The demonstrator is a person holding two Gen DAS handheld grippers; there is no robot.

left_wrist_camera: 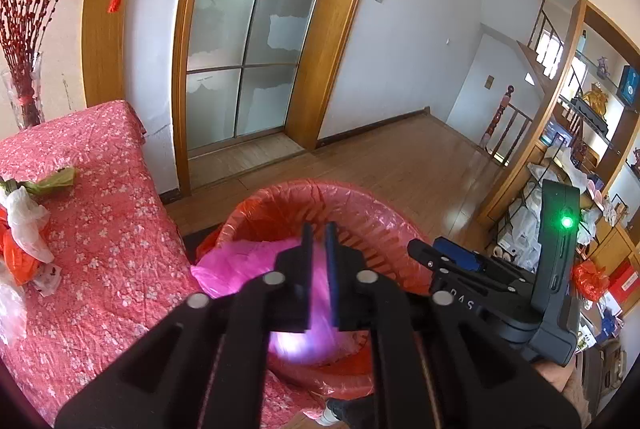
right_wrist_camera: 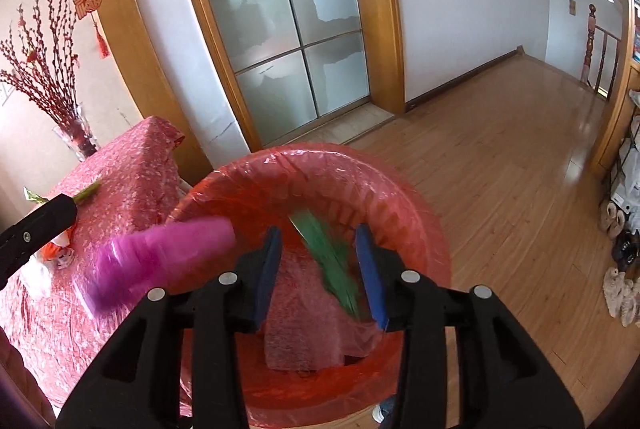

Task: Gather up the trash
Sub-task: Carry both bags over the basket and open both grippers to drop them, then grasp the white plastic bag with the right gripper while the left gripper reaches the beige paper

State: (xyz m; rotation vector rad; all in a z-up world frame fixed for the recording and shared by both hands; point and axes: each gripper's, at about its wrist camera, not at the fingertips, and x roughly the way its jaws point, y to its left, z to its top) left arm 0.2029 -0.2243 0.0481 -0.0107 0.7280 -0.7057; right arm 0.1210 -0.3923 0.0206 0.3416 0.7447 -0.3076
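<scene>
Your left hand-held gripper [left_wrist_camera: 319, 229] has its fingers nearly together, pinching a blurred pink plastic bag [left_wrist_camera: 240, 265] over the red-lined trash bin [left_wrist_camera: 372, 213] just ahead. Your right hand-held gripper [right_wrist_camera: 318, 233] stands wide, and a blurred green scrap [right_wrist_camera: 332, 261] sits between its pads above the same bin [right_wrist_camera: 420, 213]. More bags [left_wrist_camera: 28, 229] lie on the pink-covered desk [left_wrist_camera: 112, 229], off to the left of your left hand-held gripper
</scene>
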